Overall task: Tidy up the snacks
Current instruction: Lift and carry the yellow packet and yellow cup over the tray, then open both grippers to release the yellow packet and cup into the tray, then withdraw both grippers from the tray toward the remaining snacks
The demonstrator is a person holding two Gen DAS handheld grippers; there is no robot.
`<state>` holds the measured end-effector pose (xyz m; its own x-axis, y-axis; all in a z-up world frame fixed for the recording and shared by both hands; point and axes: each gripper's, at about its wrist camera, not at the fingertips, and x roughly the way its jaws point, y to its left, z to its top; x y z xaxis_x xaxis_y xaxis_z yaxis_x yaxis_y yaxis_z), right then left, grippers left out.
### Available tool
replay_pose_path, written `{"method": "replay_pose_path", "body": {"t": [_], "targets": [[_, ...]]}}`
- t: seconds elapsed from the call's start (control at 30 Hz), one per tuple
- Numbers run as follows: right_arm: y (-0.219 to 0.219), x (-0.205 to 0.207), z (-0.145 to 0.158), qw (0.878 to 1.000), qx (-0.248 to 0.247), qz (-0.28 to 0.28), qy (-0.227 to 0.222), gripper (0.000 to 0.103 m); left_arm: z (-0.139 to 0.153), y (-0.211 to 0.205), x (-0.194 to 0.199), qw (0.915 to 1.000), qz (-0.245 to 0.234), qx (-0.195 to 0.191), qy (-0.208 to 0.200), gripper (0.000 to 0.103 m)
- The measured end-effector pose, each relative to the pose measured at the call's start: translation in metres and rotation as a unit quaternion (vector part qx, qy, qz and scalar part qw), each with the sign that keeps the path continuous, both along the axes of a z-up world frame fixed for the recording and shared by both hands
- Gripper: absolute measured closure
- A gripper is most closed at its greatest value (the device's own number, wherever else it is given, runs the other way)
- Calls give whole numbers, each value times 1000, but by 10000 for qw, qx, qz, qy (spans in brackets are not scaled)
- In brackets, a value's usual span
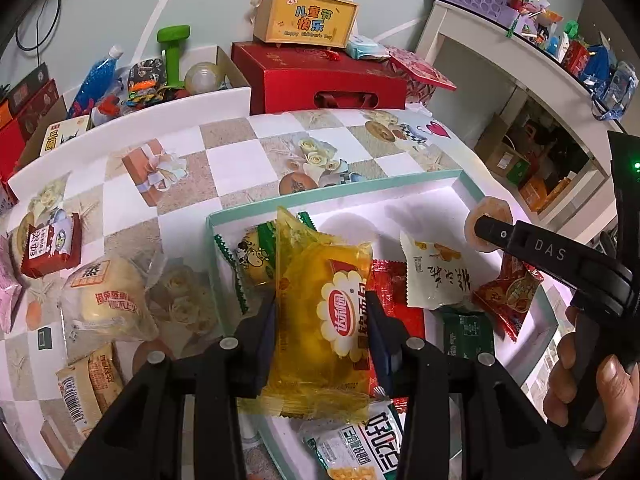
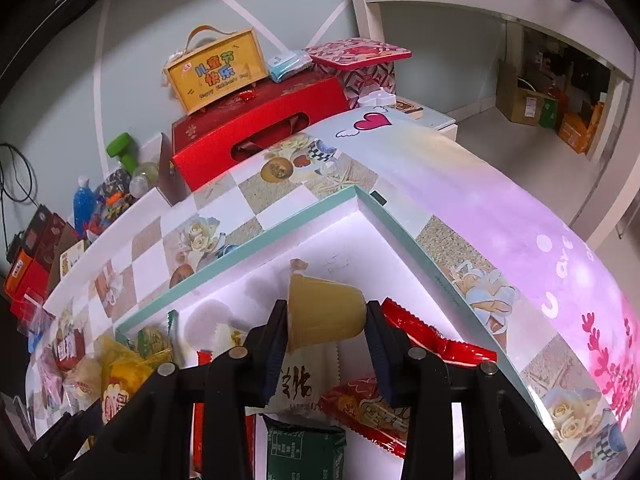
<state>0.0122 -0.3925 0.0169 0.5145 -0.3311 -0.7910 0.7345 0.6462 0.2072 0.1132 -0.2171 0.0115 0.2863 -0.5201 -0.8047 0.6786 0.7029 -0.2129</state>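
Observation:
My left gripper [image 1: 322,312] is shut on a yellow cake packet [image 1: 320,320], held above the white box with a teal rim [image 1: 332,196]. My right gripper [image 2: 326,320] is shut on a small tan jelly cup [image 2: 325,310] over the same box [image 2: 280,228]; the cup [image 1: 488,216] and that gripper's finger [image 1: 520,236] also show at the right of the left wrist view. Several snack packets lie in the box: a white one [image 1: 434,276], a red one [image 1: 506,292], a dark green one [image 1: 468,338] and a cow-print one [image 1: 252,256].
Loose snacks lie on the checked tablecloth left of the box: a steamed cake bag [image 1: 106,300], a red-and-white packet [image 1: 50,244] and a beige one [image 1: 90,388]. A red gift box [image 1: 320,80] with a yellow box [image 1: 306,18] on top stands behind the table. A hand [image 1: 588,384] holds the right gripper's handle.

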Motion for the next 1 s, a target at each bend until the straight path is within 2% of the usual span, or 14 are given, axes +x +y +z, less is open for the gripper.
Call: {"method": "replay_pose_path", "body": {"t": [0.03, 0.1, 0.13, 0.23, 0.37, 0.4, 0.43, 0.47, 0.53, 0.63, 0.7, 0.8, 1.0], "targets": [[1, 1, 0, 10000, 8, 31, -6, 62, 2, 1, 0, 10000, 43, -6, -28, 58], [2, 1, 2, 10000, -11, 61, -7, 62, 5, 4, 0, 10000, 63, -58, -1, 45], [3, 1, 3, 10000, -27, 77, -22, 62, 7, 6, 0, 9999, 90, -100, 24, 42], [6, 1, 7, 9999, -53, 113, -40, 62, 12, 10, -1, 9998, 142, -108, 42, 41], [6, 0, 12, 9999, -33, 99, -49, 61, 18, 15, -2, 9998, 202, 62, -69, 38], [6, 0, 13, 9999, -26, 93, -37, 59, 17, 16, -1, 9997, 213, 112, -63, 32], [6, 0, 13, 9999, -16, 98, -20, 50, 16, 17, 0, 9996, 234, 170, -49, 27], [7, 1, 13, 9999, 8, 121, 19, 34, 16, 18, 1, 9994, 281, 216, -48, 17], [8, 2, 13, 9998, 89, 177, 67, 25, 14, 23, 4, 9984, 503, 257, -96, 13], [9, 2, 13, 9997, 130, 178, 122, 24, 11, 31, 9, 9962, 801, 303, -155, 12], [10, 3, 13, 9996, 88, 174, 209, 20, 9, 35, 12, 9949, 946, 312, -173, 1], [12, 4, 14, 9994, 37, 195, 295, 13, 8, 41, 16, 9933, 1115, 272, -136, 1], [15, 6, 14, 9990, -18, 212, 394, 12, 7, 47, 21, 9911, 1318, 186, -92, 1]]}}
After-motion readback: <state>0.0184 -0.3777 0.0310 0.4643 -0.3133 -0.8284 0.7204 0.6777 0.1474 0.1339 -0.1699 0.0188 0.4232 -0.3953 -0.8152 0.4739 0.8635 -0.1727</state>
